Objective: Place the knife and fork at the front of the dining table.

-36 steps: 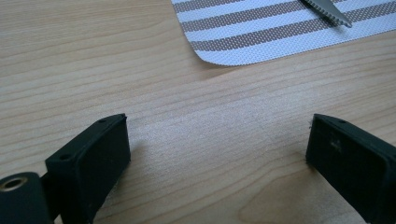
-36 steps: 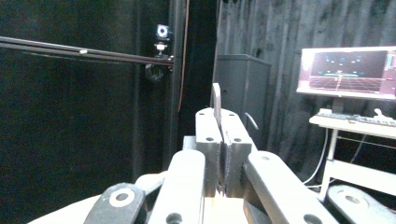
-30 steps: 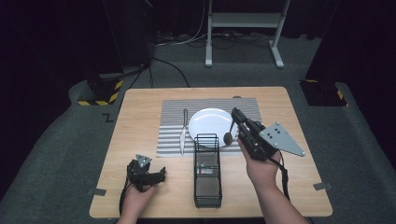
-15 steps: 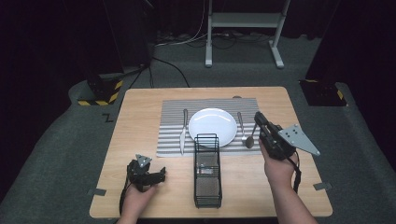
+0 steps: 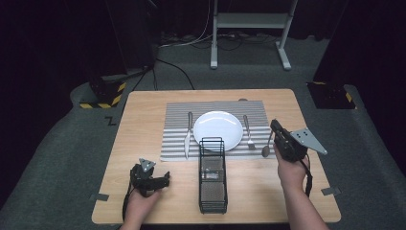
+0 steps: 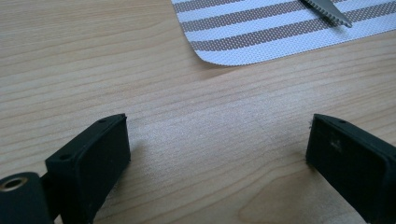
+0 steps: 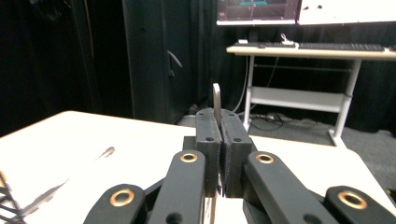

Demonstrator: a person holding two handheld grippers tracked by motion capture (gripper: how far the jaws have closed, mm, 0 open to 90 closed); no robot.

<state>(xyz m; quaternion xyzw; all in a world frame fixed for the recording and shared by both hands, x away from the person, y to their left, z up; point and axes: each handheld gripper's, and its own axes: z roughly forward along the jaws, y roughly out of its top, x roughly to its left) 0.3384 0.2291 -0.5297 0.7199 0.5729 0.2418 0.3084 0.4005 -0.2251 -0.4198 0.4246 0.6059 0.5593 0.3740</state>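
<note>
- Spoon: clamped by its handle between the closed jaws of the right gripper. In the right gripper view the handle end stands up above the jaw tips.
- Location: the spoon hangs at the right edge of the striped mat, over the table. Whether the bowl touches the surface cannot be told.
- Long axis: runs from the bowl, nearest the person, up and away toward the gripper, slightly tilted. The bowl is the low end.
- Fork: lies on the mat just left of the spoon, roughly parallel to it, tines toward the person.
- Plate: white, on the mat centre, left of the fork.
- Knife: on the mat, left of the plate, lengthwise toward the person. Its serrated tip appears in the left gripper view.
- Rack: black wire, on the table in front of the plate, its far end at the plate's near rim. It stands between the two grippers.
- Right hand: raised above the table's right side, forearm entering from the bottom edge, gripper aimed forward and left.
- Left gripper: jaws wide apart, holding nothing, low over bare wood near the mat's front left corner.
- Left hand: rests at the table's front edge, well apart from the spoon.
</note>
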